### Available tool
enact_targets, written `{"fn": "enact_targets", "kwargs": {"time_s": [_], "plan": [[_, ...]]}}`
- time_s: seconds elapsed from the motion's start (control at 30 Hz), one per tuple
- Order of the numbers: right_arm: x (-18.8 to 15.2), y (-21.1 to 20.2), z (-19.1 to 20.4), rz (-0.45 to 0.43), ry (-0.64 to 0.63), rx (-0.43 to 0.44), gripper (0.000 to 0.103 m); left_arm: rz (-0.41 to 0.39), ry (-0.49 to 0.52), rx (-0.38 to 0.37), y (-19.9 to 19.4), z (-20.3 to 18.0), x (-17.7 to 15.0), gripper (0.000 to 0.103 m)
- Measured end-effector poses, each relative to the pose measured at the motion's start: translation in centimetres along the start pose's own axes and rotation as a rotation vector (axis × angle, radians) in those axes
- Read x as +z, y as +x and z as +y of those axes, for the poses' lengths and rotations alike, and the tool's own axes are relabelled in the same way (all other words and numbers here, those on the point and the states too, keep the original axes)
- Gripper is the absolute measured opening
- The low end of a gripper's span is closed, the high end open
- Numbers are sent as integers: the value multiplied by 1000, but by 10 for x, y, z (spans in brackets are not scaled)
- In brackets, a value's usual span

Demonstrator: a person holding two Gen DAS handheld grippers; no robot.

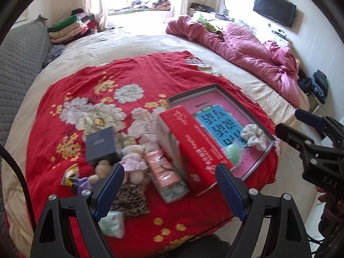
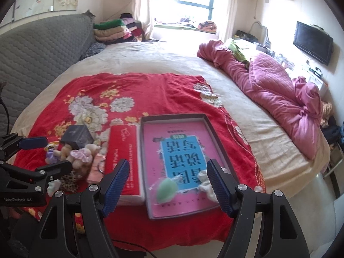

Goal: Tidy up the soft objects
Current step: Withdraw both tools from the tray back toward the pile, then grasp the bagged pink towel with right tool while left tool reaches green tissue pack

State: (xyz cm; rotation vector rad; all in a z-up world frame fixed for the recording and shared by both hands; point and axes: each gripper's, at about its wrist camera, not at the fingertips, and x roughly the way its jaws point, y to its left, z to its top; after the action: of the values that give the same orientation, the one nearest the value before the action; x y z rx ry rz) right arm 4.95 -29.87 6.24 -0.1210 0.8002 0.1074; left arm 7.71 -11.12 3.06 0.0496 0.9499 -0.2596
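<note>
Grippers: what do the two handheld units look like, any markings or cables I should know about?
Both are black, angular plastic frames with silver screw heads. Each finger ends in a ribbed blue pad. The left gripper reads "GenRobot.AI" in white on its side, seen from the right wrist view; the right gripper shows "DAS" lettering. A thin black cable curves beside the left unit.

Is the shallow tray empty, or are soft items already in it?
Not empty: the tray already holds a white scrunchie and a green puff, both at its near end.
</note>
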Motion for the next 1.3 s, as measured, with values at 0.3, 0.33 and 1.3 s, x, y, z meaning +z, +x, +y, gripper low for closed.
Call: {"fn": "enact_targets", "kwargs": {"time_s": [0.3, 0.33, 1.3], "plan": [[9, -3, 24, -18, -39, 25, 75, -12, -75, 49, -16, 45, -5, 86], [10, -4, 26, -21, -41, 27, 75, -16, -82, 59, -19, 51, -5, 86], [16, 11, 109, -19, -165, 128, 75, 46, -293, 136, -28, 172, -68, 86]]}}
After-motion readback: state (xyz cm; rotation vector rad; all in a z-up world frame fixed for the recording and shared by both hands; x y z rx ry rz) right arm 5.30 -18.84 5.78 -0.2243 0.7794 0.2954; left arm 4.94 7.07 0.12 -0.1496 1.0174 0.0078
